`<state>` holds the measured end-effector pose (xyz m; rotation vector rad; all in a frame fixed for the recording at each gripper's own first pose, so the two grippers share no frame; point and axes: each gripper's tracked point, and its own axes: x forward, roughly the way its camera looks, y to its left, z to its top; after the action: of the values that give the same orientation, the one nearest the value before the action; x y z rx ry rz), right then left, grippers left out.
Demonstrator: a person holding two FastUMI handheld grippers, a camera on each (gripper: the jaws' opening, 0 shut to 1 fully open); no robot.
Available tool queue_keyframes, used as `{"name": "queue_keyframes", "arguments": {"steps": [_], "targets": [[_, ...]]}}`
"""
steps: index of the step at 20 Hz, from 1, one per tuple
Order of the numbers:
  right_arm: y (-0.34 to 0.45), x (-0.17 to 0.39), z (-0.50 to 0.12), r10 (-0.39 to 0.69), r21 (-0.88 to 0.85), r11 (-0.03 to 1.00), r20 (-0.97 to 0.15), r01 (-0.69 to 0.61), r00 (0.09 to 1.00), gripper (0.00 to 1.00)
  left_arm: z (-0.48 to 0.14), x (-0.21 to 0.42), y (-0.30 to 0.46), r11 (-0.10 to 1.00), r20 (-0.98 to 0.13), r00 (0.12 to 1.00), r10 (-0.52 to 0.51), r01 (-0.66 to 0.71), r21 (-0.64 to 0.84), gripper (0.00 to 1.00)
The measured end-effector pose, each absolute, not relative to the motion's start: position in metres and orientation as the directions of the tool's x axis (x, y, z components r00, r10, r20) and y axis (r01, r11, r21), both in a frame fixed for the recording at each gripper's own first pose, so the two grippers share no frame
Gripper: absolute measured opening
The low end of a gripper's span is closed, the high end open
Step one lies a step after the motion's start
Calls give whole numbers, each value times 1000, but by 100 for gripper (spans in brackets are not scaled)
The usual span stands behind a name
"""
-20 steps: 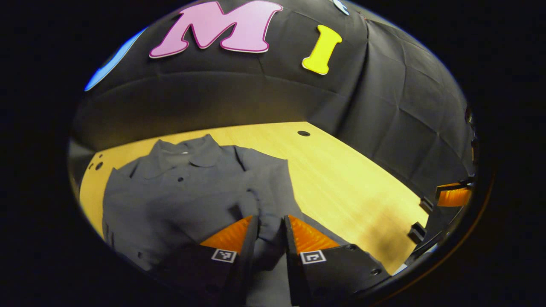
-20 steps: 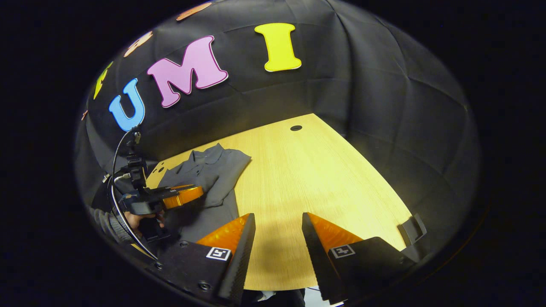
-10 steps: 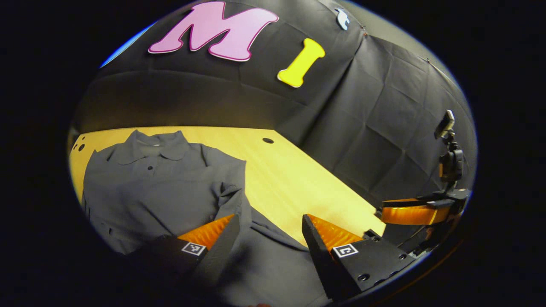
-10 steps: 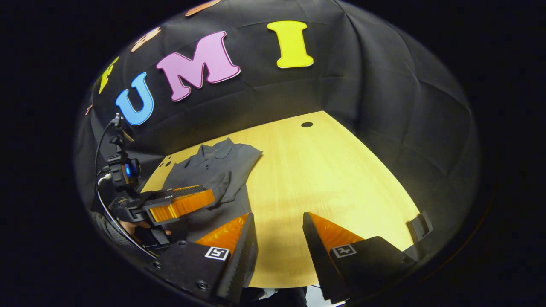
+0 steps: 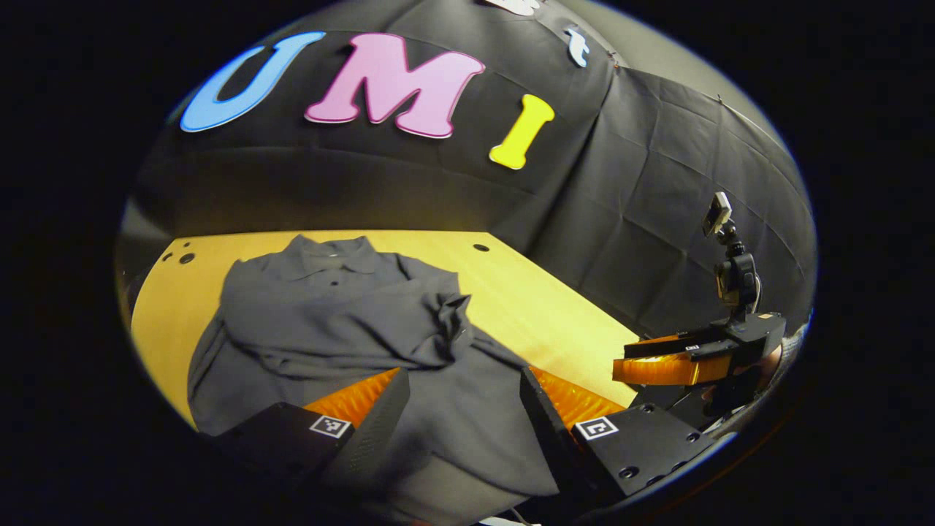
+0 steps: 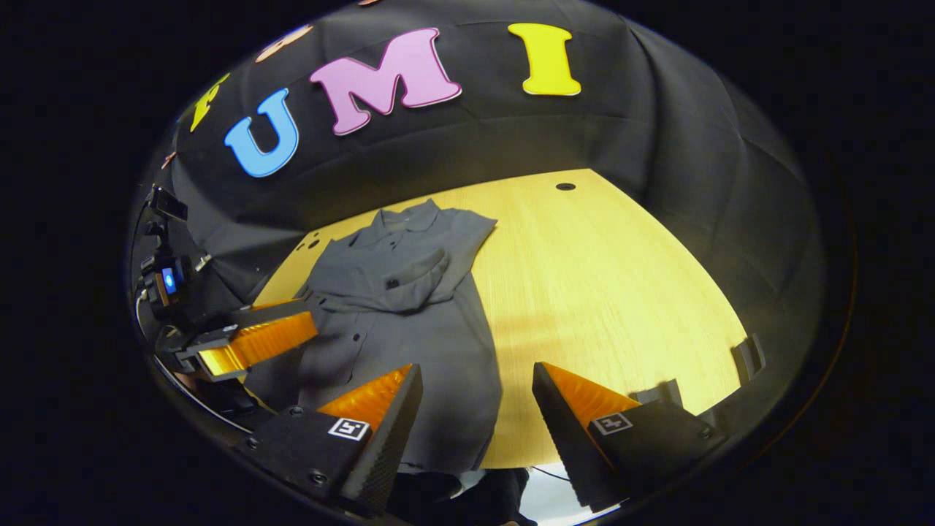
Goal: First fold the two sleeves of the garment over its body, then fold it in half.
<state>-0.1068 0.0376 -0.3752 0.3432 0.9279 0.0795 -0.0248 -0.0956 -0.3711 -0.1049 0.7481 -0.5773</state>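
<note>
Table (image 6: 621,277): pale wood, bare on its right half; two small holes near the far left corner and one near the far edge.

Shirt (image 6: 409,321): dark grey, collared, lying flat on the left half of the table; collar (image 5: 329,252) toward the far wall, hem toward the near edge, so the long axis runs near to far. One sleeve (image 5: 409,321) lies folded across the chest, its cuff bunched near the right side of the body; the fold is loose and rumpled. In both views the body looks narrow with no sleeve spread on the table, so both sleeves appear folded in, though the other sleeve's lie cannot be made out for certain.

Left gripper (image 5: 460,409): above the lower body of the shirt, fingers apart and holding nothing; the hem lies directly beneath and just ahead of it.

Right gripper (image 6: 478,405): fingers apart, empty; poised over the near table edge at the shirt's right hem corner, cloth under its left finger and bare wood under its right.

Judgement: the next step is the fold in half; it turns on the hem being the end nearest both grippers, with the collar straight ahead along the long axis. Each gripper is placed near its own hem corner; the left is nearer the cloth.
</note>
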Motion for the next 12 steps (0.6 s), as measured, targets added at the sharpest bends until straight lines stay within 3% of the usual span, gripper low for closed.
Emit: {"name": "queue_keyframes", "arguments": {"steps": [8, 9, 10, 12], "targets": [[61, -139, -412, 158, 235, 968, -849, 92, 503, 96, -390, -79, 60, 963, -726, 638, -255, 237, -130, 96], [64, -141, -415, 158, 236, 967, -855, 100, 494, 96, -393, -84, 74, 970, -738, 636, -225, 214, -112, 91], [65, -143, -419, 155, 236, 966, -860, 110, 486, 96, -396, -90, 87, 976, -747, 634, -202, 190, -102, 96], [67, -147, -428, 140, 225, 966, -872, 130, 468, 96, -403, -99, 111, 988, -764, 628, -148, 134, -81, 96]]}}
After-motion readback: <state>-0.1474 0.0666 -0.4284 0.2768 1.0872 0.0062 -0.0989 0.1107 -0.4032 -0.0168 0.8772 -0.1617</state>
